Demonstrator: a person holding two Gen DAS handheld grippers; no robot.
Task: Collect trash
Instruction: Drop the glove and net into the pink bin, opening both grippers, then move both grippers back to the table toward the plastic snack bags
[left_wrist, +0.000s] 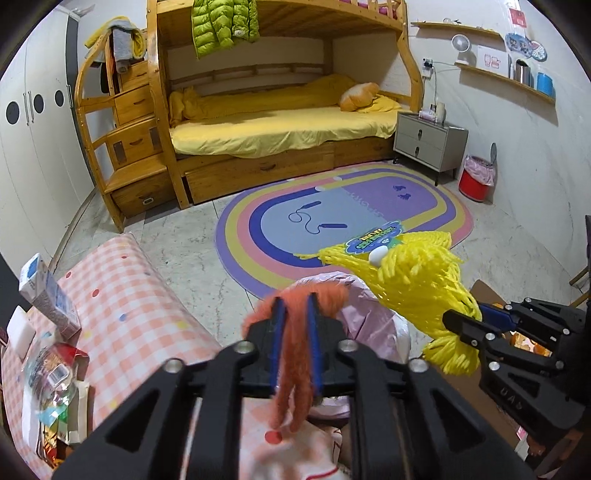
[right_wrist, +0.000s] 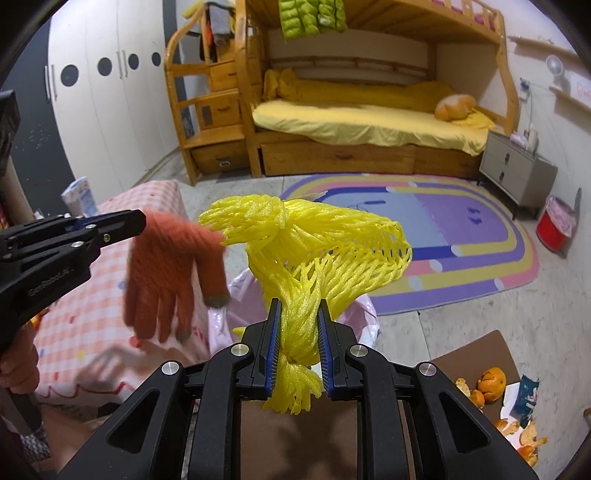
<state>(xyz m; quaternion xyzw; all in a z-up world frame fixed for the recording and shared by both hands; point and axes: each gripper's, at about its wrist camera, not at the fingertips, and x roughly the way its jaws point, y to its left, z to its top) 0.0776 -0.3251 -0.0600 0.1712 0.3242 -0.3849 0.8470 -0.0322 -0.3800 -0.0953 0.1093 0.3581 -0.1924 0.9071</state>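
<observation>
Through the left wrist camera we see our left tongs (left_wrist: 295, 314) clamped on a fuzzy orange knitted glove (left_wrist: 295, 354), above a pink plastic bag (left_wrist: 369, 317) beside the pink checked surface (left_wrist: 140, 295). Through the right wrist camera, our right tongs (right_wrist: 297, 332) pinch a yellow foam fruit net (right_wrist: 317, 243), held above the same bag (right_wrist: 240, 295).

Both grippers (left_wrist: 293, 332) (right_wrist: 297, 343): black frames, silver screws, blue finger pads (right_wrist: 272, 354); white lettering, possibly "GenRobot.AI".
</observation>
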